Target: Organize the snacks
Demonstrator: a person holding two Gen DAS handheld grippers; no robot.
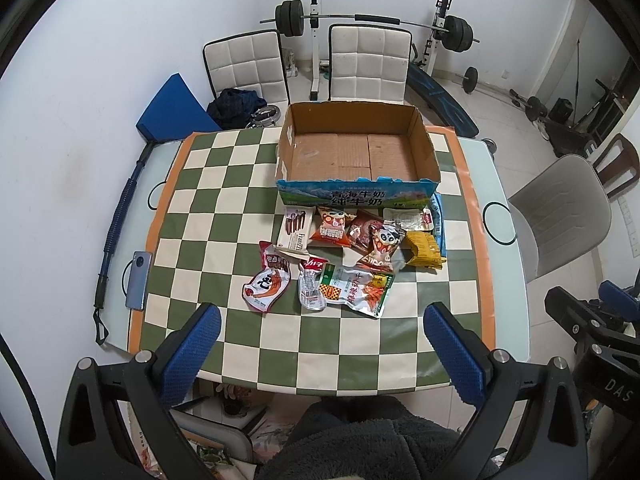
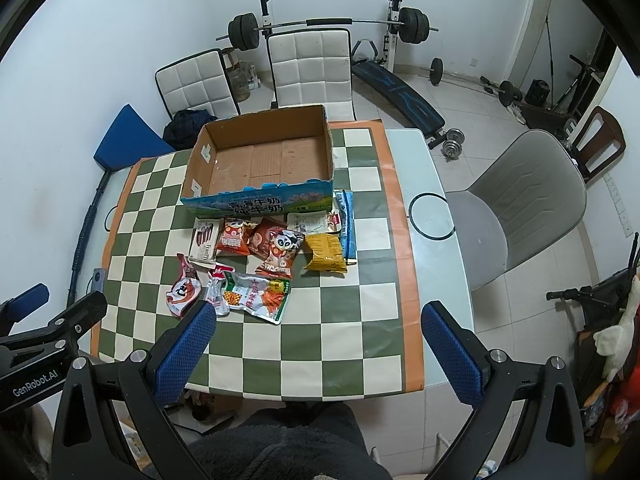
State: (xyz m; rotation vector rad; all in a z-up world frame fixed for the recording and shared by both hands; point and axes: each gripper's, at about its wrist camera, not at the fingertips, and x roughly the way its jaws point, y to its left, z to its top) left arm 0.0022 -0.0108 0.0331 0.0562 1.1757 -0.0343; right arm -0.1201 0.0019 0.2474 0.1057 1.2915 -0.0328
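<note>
Checkered table [image 1: 240, 208]: one box [image 1: 356, 184] (empty), about ten snack packets [image 1: 352, 256].

On the blue front wall of the cardboard box [image 1: 356, 196] you can read "青海牛奶" above "纯牛奶", and you can read the same two lines on it in the right wrist view. The pale wafer pack [image 1: 295, 233] lying just in front of the box carries the brand "Franzzi" along its length, while the print on the other snack packets is too small or crumpled for you to read. In your right wrist view the left gripper's black body [image 2: 34, 386] is lettered "GenRobot.AI", and in your left wrist view the right gripper's body [image 1: 618, 385] shows the letters "DAS" at the frame edge.
</note>
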